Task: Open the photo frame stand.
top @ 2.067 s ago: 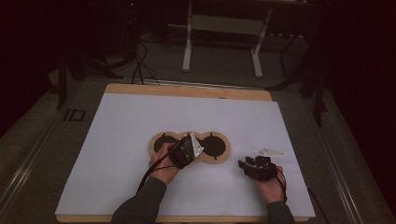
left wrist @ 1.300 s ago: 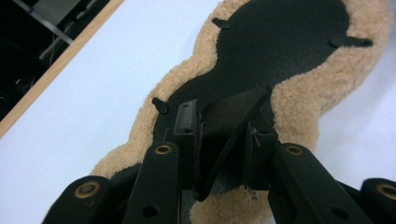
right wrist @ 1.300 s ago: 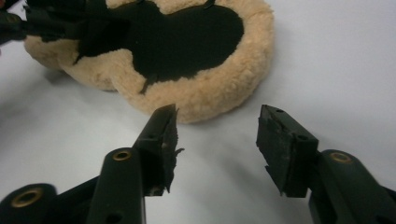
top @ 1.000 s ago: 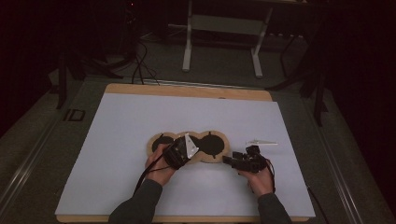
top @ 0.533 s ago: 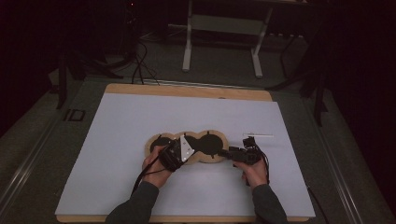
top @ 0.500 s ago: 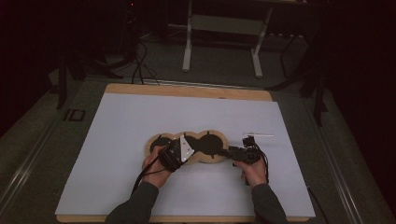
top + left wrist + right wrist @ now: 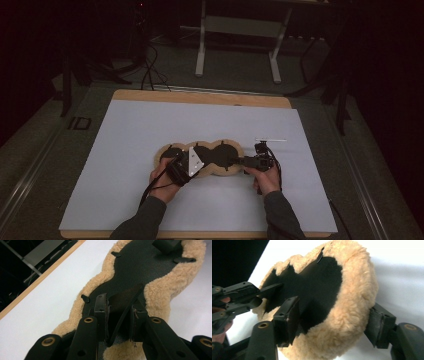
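1. Left gripper (image 7: pixel 187 162) points toward 1 o'clock, jaws narrowly set, pinching a thin flap.
2. Right gripper (image 7: pixel 239 161) points toward 9 o'clock, jaws wide, just closing slightly.

The right gripper (image 7: pixel 239 161) has come in from the open tabletop (image 7: pixel 125 150) at the right front, where it lay well apart from the fleece-edged pad (image 7: pixel 227 172), to that pad's right end. Its jaws have just been closing a little, and one finger (image 7: pixel 287 315) now lies over the black face with the other outside the woolly rim, the pad's end between them and lifted
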`<act>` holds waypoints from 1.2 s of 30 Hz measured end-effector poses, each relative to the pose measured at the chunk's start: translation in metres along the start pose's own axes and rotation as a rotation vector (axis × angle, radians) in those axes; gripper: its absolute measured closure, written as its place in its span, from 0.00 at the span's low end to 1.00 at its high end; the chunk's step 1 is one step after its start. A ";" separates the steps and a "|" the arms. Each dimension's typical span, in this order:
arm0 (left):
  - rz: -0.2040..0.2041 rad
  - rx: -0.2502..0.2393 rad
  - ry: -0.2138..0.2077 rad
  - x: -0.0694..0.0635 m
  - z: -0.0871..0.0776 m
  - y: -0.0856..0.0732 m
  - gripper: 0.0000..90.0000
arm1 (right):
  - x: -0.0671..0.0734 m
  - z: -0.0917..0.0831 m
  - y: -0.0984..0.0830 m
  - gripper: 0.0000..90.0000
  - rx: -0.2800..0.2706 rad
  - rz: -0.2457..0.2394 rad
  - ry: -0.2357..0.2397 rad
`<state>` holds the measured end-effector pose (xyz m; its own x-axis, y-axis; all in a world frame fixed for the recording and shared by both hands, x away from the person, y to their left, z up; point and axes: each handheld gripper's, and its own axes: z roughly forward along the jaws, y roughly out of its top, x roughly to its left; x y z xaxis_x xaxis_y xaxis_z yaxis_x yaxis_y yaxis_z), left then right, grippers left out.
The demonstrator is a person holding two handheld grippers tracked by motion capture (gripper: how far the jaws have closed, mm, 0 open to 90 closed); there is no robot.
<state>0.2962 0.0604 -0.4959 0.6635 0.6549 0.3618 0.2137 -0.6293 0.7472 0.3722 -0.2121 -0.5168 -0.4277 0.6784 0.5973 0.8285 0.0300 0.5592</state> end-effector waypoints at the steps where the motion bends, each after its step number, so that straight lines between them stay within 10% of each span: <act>1: -0.001 -0.002 -0.002 0.000 -0.001 0.000 0.82 | -0.001 -0.001 0.000 0.42 -0.002 0.007 0.012; 16: -0.038 -0.033 -0.051 0.001 -0.003 -0.006 0.73 | -0.007 -0.007 -0.003 0.52 -0.026 0.045 0.062; 36: -0.205 -0.064 -0.279 0.028 -0.034 -0.028 0.44 | -0.004 -0.011 -0.004 0.57 -0.035 -0.001 0.056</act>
<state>0.2839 0.1105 -0.4879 0.7838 0.6196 0.0412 0.3230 -0.4636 0.8251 0.3670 -0.2228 -0.5149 -0.4489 0.6364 0.6273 0.8152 0.0040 0.5792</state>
